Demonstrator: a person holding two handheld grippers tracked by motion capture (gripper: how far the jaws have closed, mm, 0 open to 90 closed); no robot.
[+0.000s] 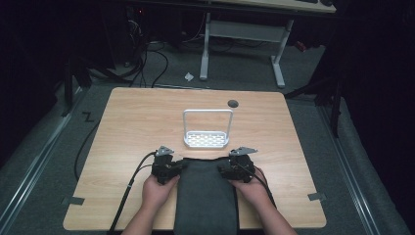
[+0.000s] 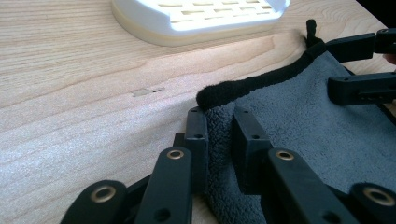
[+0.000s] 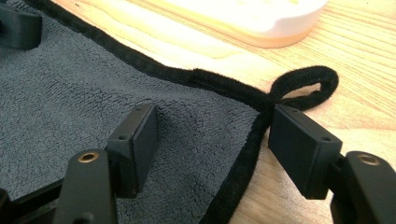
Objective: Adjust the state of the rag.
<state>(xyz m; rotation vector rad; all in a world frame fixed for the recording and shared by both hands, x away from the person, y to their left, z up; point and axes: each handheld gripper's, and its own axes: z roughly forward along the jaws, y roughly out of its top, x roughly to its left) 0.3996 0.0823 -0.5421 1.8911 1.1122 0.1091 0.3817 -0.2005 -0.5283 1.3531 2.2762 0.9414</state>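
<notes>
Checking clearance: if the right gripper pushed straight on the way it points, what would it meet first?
Probably the towel's black hem and loop just past the open right gripper, then bare table; the white rack lies further on. Depth is hard to judge.

Probably lab: desks (image 1: 244,29), trailing cables (image 1: 147,54)

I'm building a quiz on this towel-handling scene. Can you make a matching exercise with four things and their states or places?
Things:
1. Left hand-held gripper
2. Right hand-held gripper
3. White plastic rack with a perforated base and hoop handle
4. Dark grey terry towel with black trim

States or places:
A. Jaws apart, straddling the towel's corner by its hanging loop
B. Stands on the wooden table beyond the towel
C. Jaws pinching a fold at the towel's corner
D. Lies flat, reaching over the table's near edge

Pairs: 1-C, 2-A, 3-B, 4-D
</notes>
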